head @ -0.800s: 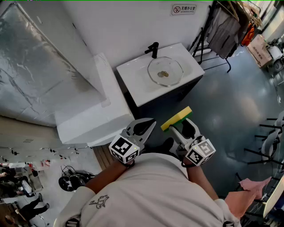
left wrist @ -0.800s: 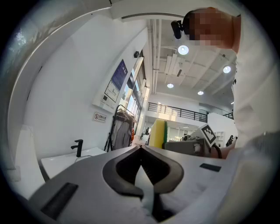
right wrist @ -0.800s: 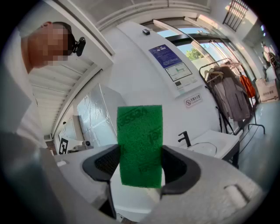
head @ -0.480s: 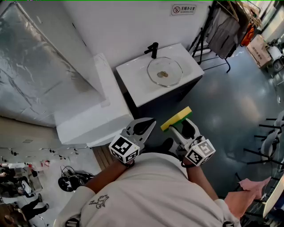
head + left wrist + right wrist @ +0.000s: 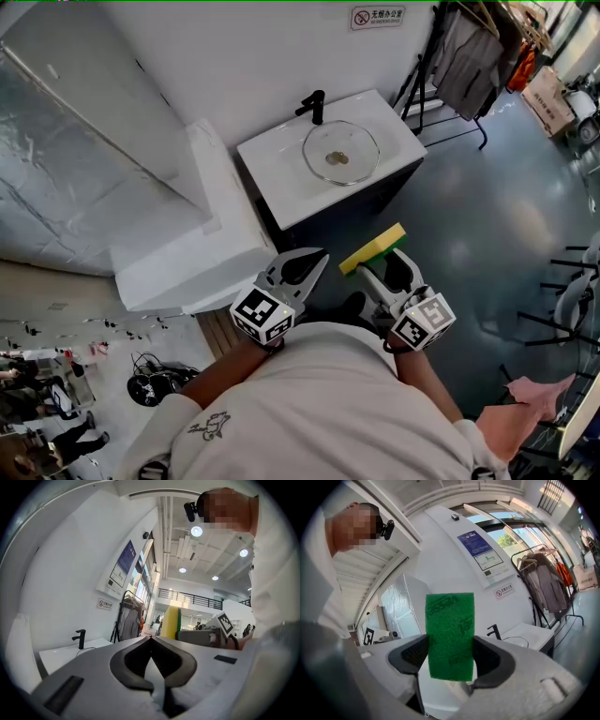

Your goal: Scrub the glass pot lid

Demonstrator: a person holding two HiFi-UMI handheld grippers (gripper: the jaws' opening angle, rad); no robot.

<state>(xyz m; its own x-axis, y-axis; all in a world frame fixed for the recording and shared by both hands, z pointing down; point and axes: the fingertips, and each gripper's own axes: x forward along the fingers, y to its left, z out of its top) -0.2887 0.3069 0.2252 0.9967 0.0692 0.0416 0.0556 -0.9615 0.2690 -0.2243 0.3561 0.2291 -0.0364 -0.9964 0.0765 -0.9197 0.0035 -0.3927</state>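
The glass pot lid lies in the basin of a white sink unit against the far wall, with a black tap behind it. My right gripper is shut on a yellow and green sponge, whose green scrub face fills the gap between the jaws in the right gripper view. My left gripper is shut with nothing in it, tips together. Both are held level near my body, well short of the sink. The sink shows small in both gripper views.
A white cabinet block stands left of the sink, with a large foil-covered panel beyond it. A clothes rack with hanging garments stands right of the sink. Grey floor stretches to the right, with chair legs at the edge.
The view has shifted slightly, so the sink and lid sit a little further left and down in the picture. Both grippers hold the same pose.
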